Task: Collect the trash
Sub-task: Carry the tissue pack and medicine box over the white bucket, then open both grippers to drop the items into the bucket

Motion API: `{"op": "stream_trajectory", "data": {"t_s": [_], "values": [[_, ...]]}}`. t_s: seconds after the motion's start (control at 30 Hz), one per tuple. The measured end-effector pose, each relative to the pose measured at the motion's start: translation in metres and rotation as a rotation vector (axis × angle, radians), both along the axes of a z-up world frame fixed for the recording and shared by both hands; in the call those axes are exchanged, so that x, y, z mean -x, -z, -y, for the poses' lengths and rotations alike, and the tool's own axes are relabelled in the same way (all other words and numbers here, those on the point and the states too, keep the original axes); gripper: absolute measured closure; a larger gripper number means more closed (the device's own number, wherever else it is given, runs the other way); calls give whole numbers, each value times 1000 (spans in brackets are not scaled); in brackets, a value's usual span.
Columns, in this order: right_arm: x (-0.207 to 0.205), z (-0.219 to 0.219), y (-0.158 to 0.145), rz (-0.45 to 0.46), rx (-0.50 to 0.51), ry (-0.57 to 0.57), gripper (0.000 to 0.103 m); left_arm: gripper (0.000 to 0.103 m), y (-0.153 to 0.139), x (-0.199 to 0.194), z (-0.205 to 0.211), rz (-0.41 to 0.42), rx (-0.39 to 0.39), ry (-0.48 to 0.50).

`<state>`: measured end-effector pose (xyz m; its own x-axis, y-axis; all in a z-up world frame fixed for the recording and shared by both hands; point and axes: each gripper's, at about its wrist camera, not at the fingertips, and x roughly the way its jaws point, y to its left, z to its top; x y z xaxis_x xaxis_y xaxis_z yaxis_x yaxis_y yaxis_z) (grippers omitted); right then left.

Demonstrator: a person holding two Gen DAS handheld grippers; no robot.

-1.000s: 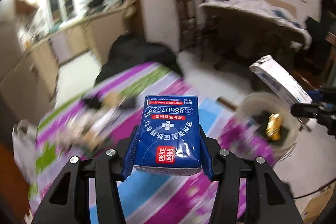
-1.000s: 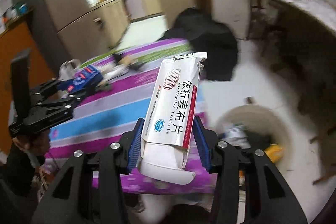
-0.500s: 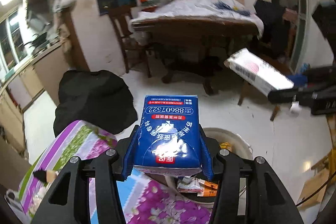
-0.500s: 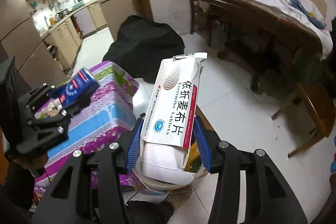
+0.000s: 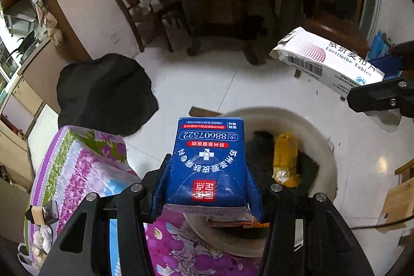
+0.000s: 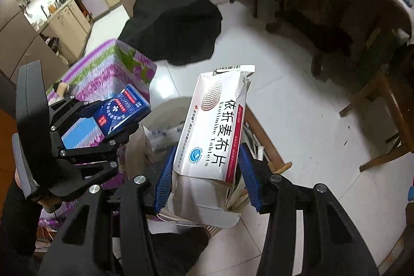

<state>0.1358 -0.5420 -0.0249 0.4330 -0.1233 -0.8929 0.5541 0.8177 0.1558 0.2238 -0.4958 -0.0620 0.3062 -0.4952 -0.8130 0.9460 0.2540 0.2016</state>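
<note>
Left hand-held gripper (image 5: 207,180) clamps blue box (image 5: 208,162), right hand-held gripper (image 6: 207,172) clamps white carton (image 6: 216,126), both over trash bin (image 5: 318,136) w/ junk inside.

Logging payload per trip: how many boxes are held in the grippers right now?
2. A blue box sits clamped in the left gripper over the bin; a white box is in the right gripper. More packaging in the bin is partly hidden.
</note>
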Motion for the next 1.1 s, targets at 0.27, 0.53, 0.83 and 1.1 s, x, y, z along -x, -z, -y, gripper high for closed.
{"op": "stream_trajectory", "data": {"t_s": [0.27, 0.53, 0.83, 1.1], "values": [[-8, 0, 30, -57, -42, -26, 56, 51, 37, 3, -6, 6, -48, -11], [-19, 0, 46, -96, -54, -42, 56, 51, 44, -2, -6, -12, -56, -17], [-28, -2, 56, -117, -57, -52, 55, 51, 48, -3, -6, -4, -59, -17], [-30, -3, 61, -133, -50, -57, 55, 51, 51, -6, -5, -7, -59, -21]]}}
